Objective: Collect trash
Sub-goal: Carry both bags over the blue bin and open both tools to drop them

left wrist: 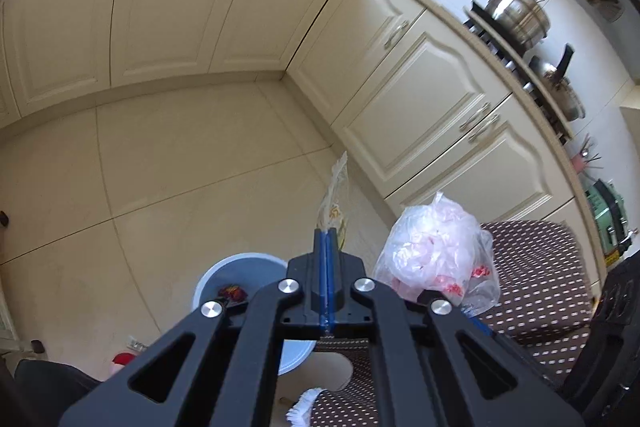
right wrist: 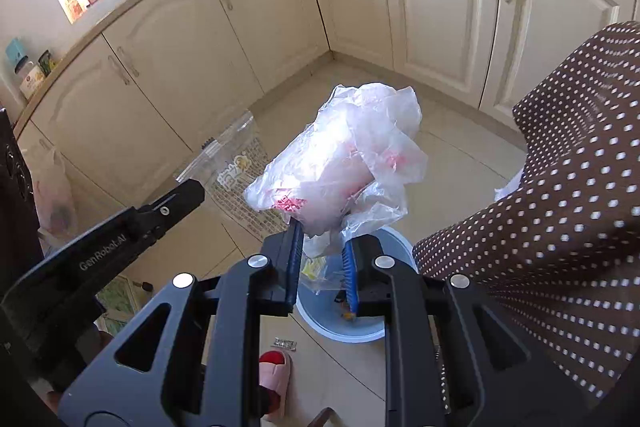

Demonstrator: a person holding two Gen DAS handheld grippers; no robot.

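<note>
My left gripper (left wrist: 327, 233) is shut on the edge of a clear printed zip bag (left wrist: 335, 195), which stands up edge-on from the blue pads. The right wrist view shows this bag (right wrist: 236, 163) flat, hanging from the left gripper (right wrist: 196, 189). My right gripper (right wrist: 320, 233) is shut on a crumpled clear plastic bag with pink print (right wrist: 344, 163). That bundle (left wrist: 436, 251) shows to the right of my left fingers. Below both grippers a round blue bin (right wrist: 360, 327) stands on the floor. Inside the bin (left wrist: 240, 271) lies a dark red wrapper (left wrist: 232, 293).
A brown cloth with white dots (right wrist: 560, 207) covers furniture close on the right. Cream cabinets (left wrist: 192, 7) line the far walls, with tiled floor (left wrist: 180, 155) between. A pink and red slipper (right wrist: 276, 371) and a small wrapper (right wrist: 285, 343) lie near the bin.
</note>
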